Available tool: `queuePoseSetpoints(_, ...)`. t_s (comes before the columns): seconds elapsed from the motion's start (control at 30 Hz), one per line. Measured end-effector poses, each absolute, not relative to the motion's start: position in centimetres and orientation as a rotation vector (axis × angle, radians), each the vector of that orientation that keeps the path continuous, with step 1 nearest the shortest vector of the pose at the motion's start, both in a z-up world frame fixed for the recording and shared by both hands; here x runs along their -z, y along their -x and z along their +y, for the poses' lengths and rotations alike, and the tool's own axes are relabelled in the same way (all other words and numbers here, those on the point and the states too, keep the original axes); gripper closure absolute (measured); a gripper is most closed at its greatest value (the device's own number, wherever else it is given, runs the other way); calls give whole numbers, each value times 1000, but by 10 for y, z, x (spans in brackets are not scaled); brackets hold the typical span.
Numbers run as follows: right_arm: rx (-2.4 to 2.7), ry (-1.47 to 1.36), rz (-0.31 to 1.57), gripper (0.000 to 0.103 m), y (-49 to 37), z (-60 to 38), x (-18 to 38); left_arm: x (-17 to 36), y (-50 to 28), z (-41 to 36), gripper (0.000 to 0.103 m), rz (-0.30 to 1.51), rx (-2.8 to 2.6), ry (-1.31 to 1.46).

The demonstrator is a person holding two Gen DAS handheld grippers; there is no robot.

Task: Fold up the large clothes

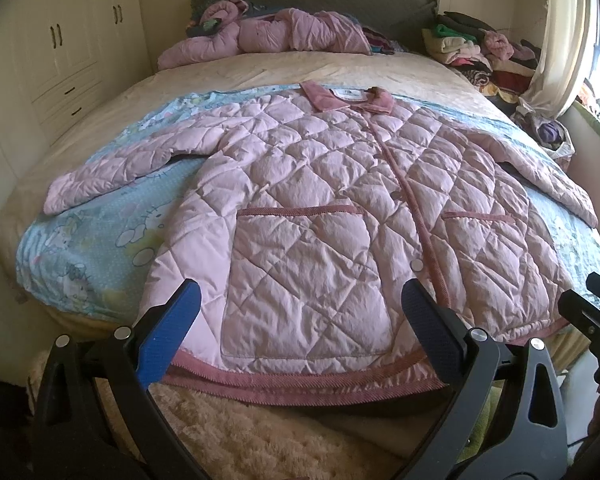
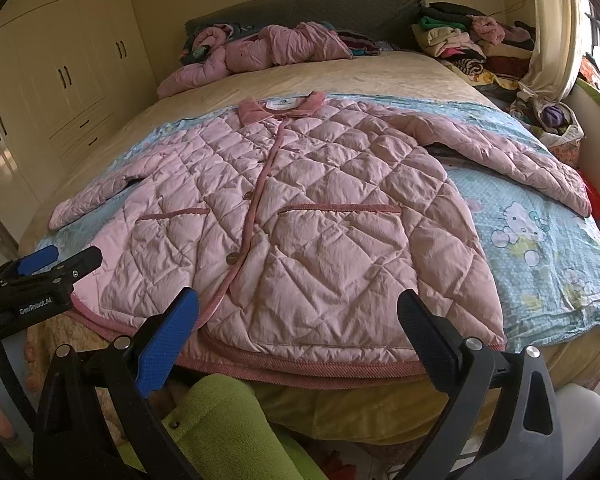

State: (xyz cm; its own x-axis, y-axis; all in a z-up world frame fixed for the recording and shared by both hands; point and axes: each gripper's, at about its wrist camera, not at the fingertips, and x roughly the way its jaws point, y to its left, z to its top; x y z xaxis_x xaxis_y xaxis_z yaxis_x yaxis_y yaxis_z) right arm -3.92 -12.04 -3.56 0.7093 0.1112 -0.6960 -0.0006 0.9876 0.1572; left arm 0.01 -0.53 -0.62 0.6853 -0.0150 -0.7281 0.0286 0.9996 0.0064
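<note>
Pink quilted fabric covers most of the near half of the bed (image 1: 380, 68): a large padded jacket (image 1: 320, 184) is spread flat, front up and buttoned, on a blue cartoon-print sheet (image 1: 100, 224), collar toward the headboard and hem hanging just over the near edge. Both sleeves are laid out sideways from the jacket body. The left hand-held gripper (image 1: 300, 320) is held wide open above the hem, nothing between its fingers; the right hand-held gripper (image 2: 298, 320) is likewise spread wide and empty, near the hem on the other side of the button placket. Trouble is likely from the padding: a shallow pinch on one layer could slip, and the puffy quilting may spring a fold back open. The overhanging hem could be dragged off the bed, and the sheet beneath could be caught together with a sleeve.
</note>
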Motion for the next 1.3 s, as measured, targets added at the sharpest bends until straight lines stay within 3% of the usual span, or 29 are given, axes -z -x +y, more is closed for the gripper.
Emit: queuePoseSetpoints(1.3, -125, -181, 676, 4, -112, -120, -26, -36, -140, 43, 9, 822, -41, 56)
